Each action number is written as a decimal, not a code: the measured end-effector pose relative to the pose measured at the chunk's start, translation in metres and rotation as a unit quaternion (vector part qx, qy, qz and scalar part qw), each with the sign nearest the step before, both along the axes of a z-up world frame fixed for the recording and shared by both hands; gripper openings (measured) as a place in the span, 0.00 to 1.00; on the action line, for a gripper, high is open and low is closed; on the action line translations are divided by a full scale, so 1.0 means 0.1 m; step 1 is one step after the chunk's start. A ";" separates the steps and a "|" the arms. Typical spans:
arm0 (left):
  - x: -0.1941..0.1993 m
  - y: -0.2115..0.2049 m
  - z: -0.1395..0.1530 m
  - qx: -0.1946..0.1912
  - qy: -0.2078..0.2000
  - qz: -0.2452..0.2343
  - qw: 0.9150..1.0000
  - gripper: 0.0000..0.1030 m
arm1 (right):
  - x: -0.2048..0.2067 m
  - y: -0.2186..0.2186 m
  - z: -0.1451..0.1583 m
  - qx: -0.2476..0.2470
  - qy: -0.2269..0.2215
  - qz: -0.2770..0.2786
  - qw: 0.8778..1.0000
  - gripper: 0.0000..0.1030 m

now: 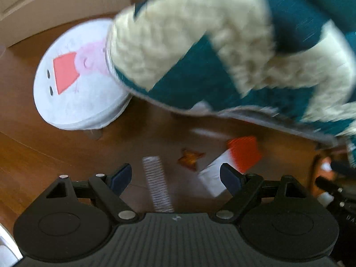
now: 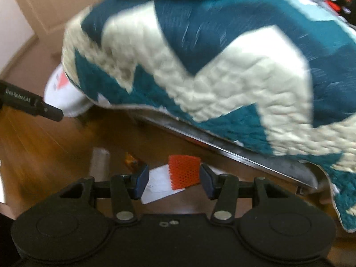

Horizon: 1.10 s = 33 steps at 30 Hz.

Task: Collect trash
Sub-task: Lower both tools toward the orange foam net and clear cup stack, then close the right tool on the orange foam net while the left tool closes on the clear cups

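Both the left gripper (image 1: 175, 175) and right gripper (image 2: 173, 176) are wide open and empty, approaching the orange net (image 2: 184, 173); next, the right must lower around it.

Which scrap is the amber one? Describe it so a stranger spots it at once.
Start at the teal-and-cream quilt hanging over the wooden floor. Below its edge lie three scraps. The amber wrapper sits between the silvery strip and the orange-and-white packet: smallest, crumpled, translucent brown.
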<state>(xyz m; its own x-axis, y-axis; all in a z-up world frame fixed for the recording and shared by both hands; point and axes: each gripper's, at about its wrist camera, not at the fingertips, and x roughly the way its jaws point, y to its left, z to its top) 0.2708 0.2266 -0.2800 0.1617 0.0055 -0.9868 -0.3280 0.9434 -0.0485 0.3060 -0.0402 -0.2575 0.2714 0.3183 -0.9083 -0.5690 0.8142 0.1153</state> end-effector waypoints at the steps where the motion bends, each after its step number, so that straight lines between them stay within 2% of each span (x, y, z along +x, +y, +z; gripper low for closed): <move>1: 0.02 0.04 -0.15 0.002 0.012 -0.002 1.000 0.84 | 0.02 0.05 -0.13 -0.007 0.002 0.008 1.000 0.49; 6: 0.02 0.17 -0.77 -0.001 0.049 -0.003 0.999 0.84 | 0.13 0.23 -0.74 -0.037 0.033 0.029 0.998 0.49; 11: -0.07 0.24 -1.39 -0.015 0.086 0.017 0.996 0.84 | 0.24 0.41 -1.30 -0.064 0.053 0.044 0.996 0.49; 16: -0.21 0.22 -1.87 -0.027 0.112 0.042 0.992 0.84 | 0.38 0.56 -1.72 -0.069 0.062 0.022 0.995 0.49; 23: -0.34 0.22 -2.25 -0.040 0.125 0.074 0.989 0.84 | 0.58 0.66 -2.25 -0.067 0.092 -0.032 0.993 0.49; 33: -0.41 0.27 -2.56 -0.052 0.130 0.098 0.985 0.84 | 0.61 0.68 -2.56 -0.079 0.097 -0.043 0.991 0.48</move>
<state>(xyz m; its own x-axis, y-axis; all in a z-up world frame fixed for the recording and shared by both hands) 0.2293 0.2538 -0.5356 -0.0899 -0.0927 -0.9916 -0.5173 0.8551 -0.0331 0.3669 0.0280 -0.5131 0.1069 0.1520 -0.9826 -0.4756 0.8757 0.0837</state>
